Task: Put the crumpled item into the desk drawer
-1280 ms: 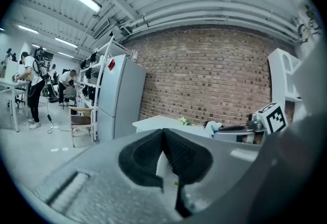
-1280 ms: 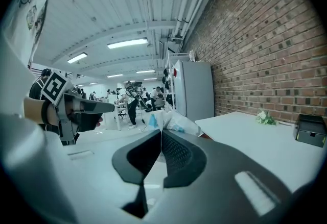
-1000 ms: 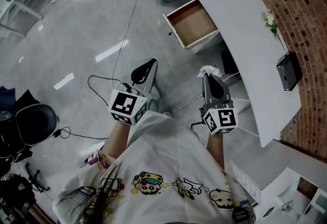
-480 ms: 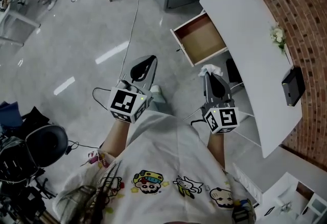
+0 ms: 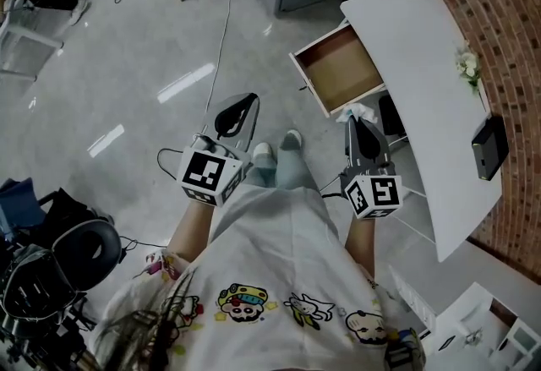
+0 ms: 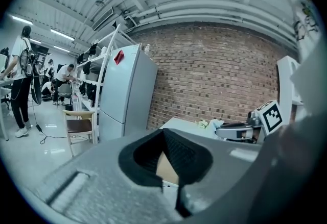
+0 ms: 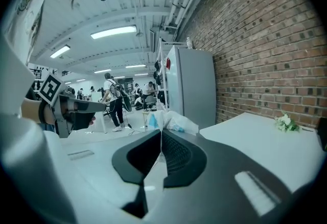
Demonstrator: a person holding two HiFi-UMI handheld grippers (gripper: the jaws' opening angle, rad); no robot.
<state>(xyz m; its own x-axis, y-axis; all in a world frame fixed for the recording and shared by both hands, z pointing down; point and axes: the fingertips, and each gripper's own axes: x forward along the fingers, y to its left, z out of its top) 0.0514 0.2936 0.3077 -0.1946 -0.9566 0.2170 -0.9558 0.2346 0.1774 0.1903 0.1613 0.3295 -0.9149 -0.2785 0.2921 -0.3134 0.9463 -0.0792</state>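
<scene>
A glossy grey floor fills most of the head view, with a brick wall at 2 o'clock and a white table along it. The drawer stands pulled out from the table's near edge, and what shows of its brown inside looks empty. The crumpled item is clamped in the closed right gripper, poking out past its tips, with the drawer close by at about 11 o'clock from it. The left gripper is closed on nothing and hangs well apart at 9 o'clock from the right one. So the pick-up looks done and the drawer is already open; what remains is to bring the item over the drawer and let it go. The back of the drawer is hidden under the table top. In the head view the gripper covers most of the item, and even the right gripper view shows only a white, partly bluish wad, its material unclear.
</scene>
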